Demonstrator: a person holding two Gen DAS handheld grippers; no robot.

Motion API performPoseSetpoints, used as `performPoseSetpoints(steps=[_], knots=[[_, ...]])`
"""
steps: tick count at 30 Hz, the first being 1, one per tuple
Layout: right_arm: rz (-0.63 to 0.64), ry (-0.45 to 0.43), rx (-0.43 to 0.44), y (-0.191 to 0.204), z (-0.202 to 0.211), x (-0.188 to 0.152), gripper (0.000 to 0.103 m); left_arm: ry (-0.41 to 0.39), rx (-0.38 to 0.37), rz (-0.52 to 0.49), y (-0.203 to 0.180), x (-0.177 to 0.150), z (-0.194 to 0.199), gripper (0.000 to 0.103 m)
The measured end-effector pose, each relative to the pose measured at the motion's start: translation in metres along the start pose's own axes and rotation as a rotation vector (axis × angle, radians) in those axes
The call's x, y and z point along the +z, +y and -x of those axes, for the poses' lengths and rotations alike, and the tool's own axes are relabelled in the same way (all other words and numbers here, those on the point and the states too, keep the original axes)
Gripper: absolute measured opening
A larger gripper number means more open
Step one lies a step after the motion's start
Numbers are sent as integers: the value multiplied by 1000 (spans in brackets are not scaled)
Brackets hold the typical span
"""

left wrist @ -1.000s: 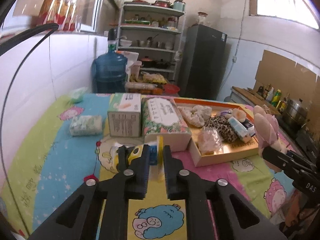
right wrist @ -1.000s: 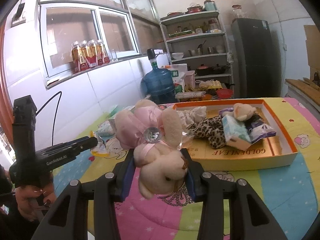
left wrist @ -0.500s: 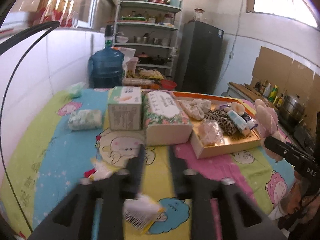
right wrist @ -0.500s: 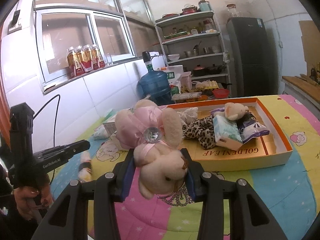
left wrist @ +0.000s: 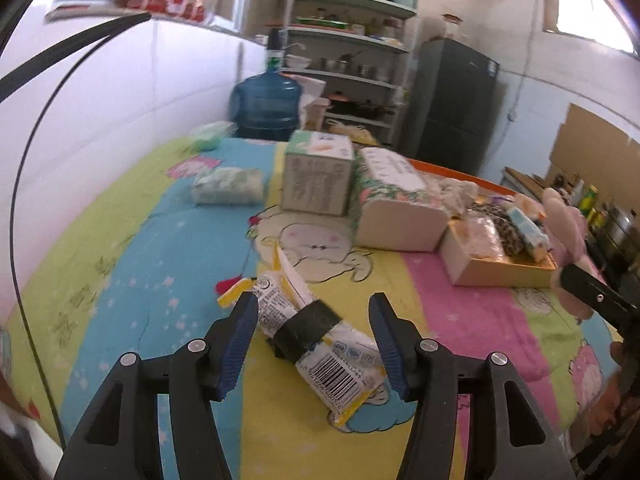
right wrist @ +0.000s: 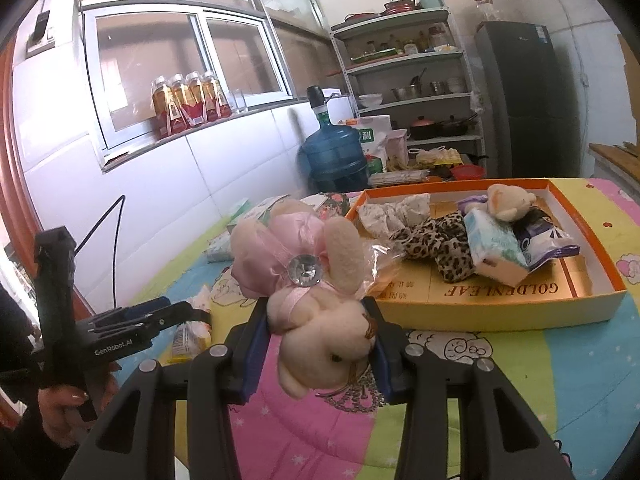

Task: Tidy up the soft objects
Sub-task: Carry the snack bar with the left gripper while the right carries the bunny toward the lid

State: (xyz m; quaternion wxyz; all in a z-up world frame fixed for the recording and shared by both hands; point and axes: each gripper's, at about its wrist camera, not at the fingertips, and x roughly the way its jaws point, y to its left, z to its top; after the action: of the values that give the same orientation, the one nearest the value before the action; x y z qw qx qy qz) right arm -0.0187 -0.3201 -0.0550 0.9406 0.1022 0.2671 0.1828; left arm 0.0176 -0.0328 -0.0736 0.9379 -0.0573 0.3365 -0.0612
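Observation:
My right gripper (right wrist: 314,344) is shut on a cream plush rabbit (right wrist: 316,292) with a pink bow, held above the colourful cloth in front of the orange-rimmed tray (right wrist: 500,312). The tray holds a leopard-print cloth (right wrist: 436,248), a tissue pack (right wrist: 496,248), a small plush bear (right wrist: 508,202) and other soft items. My left gripper (left wrist: 314,344) is open and empty above a yellow-white tissue packet (left wrist: 316,332) with a black band, which lies on the cloth between the jaws. The rabbit also shows at the right edge of the left wrist view (left wrist: 568,224).
Two tissue boxes (left wrist: 318,176) (left wrist: 396,208) stand side by side left of the tray (left wrist: 492,272). A wrapped tissue pack (left wrist: 228,186) lies near the wall. A blue water jug (left wrist: 266,106), shelves and a dark fridge (left wrist: 452,104) stand beyond the table.
My left gripper has opened and let go of the yellow-white packet, which now lies on the cloth between its jaws. The right gripper still holds the rabbit, nearly unmoved.

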Motion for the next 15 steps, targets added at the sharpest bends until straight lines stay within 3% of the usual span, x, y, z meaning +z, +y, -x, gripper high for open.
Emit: performPoseSetpoints(steps=[4, 9, 15], knots=[[-15, 4, 5, -7, -2, -1, 45, 18, 22, 55, 8, -6, -6, 59], [-20, 6, 10, -10, -4, -1, 45, 51, -14, 139, 13, -6, -18, 59], [-31, 3, 7, -15, -3, -4, 45, 82, -51, 151, 3, -3, -36, 58]])
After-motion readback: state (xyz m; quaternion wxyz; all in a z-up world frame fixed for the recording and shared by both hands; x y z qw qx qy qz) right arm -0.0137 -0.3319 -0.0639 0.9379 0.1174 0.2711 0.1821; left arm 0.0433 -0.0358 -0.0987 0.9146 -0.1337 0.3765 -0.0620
